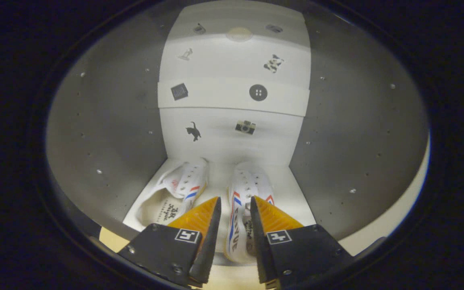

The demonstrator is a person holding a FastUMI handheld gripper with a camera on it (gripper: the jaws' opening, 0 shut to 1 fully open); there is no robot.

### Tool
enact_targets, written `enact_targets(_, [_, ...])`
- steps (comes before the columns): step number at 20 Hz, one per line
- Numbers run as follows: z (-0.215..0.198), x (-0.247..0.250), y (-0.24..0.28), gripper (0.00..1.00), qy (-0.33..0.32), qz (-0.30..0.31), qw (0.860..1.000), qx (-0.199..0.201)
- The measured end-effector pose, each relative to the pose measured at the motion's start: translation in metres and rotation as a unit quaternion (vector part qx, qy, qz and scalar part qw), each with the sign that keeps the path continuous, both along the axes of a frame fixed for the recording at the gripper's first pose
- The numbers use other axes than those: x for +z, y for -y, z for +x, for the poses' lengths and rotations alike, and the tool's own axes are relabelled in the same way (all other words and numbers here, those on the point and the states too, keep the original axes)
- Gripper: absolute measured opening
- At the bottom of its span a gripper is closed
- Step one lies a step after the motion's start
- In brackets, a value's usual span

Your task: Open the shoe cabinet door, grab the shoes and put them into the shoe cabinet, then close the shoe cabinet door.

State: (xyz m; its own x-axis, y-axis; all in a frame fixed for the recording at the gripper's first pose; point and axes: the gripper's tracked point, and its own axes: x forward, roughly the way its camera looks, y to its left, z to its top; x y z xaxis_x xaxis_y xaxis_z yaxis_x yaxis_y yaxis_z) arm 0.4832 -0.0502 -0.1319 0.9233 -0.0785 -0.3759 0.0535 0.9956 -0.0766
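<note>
**White canvas shoes inside the cabinet, one between the fingers**

White canvas fills the narrow gap between the fingers of the gripper [235,206]: the side wall of the right shoe [243,189], with its red and blue stripe, stands there, heel end nearest the camera and toe pointing toward 12 o'clock. The fingers flank that wall closely, but whether both actually press on it cannot be told, so the grip is uncertain. At about 10 o'clock from the fingertips lies the left shoe [175,191], angled, its opening toward the camera and its toe near the back. Both shoes rest on the white floor [292,193] of the shoe cabinet [107,133]. Grey side walls with small peg holes rise at 9 and 3 o'clock. Straight ahead at 12 o'clock stands the white back panel [232,141], carrying small stickers: a black cat [193,131], a camera [245,127], a dark button [258,92] and a dark square [179,92], with more higher up.
</note>
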Motion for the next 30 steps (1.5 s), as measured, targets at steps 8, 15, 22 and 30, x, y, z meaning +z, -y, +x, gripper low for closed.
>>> enact_targets(8, [-0.126, 0.063, -0.044, 0.98, 0.07, 0.019, 0.997, 0.034])
enact_targets(15, [-0.278, 0.112, -0.064, 0.98, 0.12, 0.029, 0.991, 0.048])
enact_targets(22, [-0.425, 0.15, -0.024, 1.0, 0.156, 0.033, 0.987, 0.021])
enact_targets(30, [-0.506, 0.159, 0.084, 1.0, 0.208, 0.032, 0.977, -0.038])
